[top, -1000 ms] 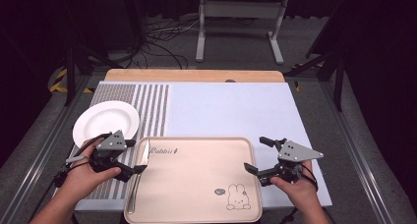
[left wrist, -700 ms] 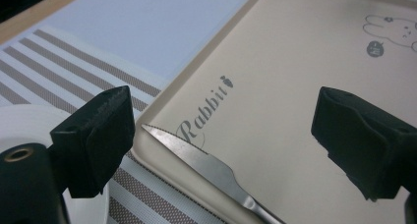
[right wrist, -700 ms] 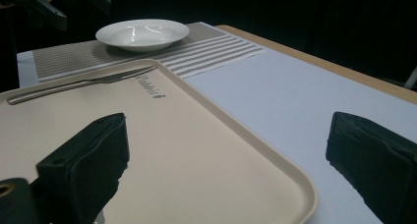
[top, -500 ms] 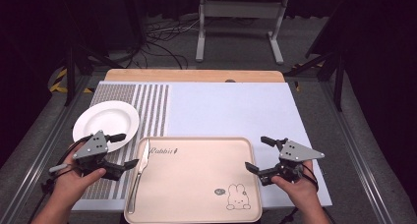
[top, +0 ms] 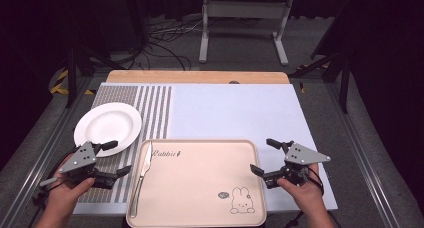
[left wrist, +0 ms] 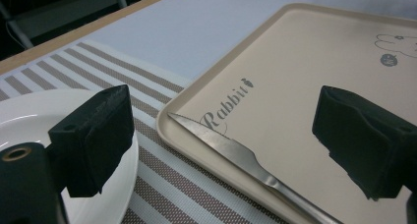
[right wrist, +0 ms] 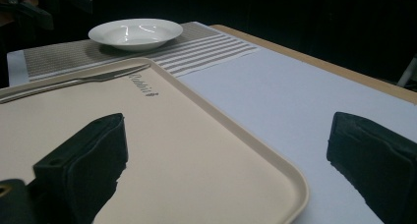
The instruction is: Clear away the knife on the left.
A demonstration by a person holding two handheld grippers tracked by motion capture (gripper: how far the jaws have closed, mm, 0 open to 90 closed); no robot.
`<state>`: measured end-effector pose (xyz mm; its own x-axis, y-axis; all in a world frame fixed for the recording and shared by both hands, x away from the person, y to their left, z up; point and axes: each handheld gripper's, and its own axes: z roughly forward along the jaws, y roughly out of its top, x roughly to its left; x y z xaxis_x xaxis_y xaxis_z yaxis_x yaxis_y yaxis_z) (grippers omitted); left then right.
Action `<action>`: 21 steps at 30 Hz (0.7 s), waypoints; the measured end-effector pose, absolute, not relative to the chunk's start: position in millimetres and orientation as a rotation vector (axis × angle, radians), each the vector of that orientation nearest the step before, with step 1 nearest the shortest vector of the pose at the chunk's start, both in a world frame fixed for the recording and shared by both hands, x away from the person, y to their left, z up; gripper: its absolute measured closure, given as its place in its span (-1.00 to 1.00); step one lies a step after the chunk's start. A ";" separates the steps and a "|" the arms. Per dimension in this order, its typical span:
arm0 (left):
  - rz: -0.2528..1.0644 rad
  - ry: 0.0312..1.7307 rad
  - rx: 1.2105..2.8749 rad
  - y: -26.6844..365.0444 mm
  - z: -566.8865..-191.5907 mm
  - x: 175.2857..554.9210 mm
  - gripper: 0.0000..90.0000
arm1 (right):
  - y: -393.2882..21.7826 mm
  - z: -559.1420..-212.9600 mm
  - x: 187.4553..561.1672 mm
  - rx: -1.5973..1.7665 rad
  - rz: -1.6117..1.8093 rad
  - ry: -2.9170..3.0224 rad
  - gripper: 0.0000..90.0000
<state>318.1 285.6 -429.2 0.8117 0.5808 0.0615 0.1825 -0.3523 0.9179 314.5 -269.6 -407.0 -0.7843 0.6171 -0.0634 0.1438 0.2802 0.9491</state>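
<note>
Beige tray (top: 200, 188) printed "Rabbit", steel knife (top: 141, 177) along its left edge

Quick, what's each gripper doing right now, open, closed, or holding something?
Left gripper: open, holding nothing, beside the white round plate.
Right gripper: open, holding nothing, at the right edge of the beige plastic tray.

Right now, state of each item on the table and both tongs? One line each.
Left tongs: open, holding nothing, over the striped mat left of the tray.
Right tongs: open, holding nothing, at the tray's right edge.
Knife: lying flat along the tray's left side, ungripped.
Tray: flat on the table, carrying just the knife.
Plate: upright on the striped mat, nothing on it.
</note>
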 end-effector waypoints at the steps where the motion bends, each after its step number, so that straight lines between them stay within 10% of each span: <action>1: 0.462 0.574 1.915 287.1 -430.8 317.9 -0.78 | -270.0 -407.3 314.6 0.684 1.516 2.133 -0.94; 21: 0.429 0.634 1.907 314.9 -467.2 312.3 -0.82 | -279.9 -417.8 314.8 0.728 1.521 2.114 -0.94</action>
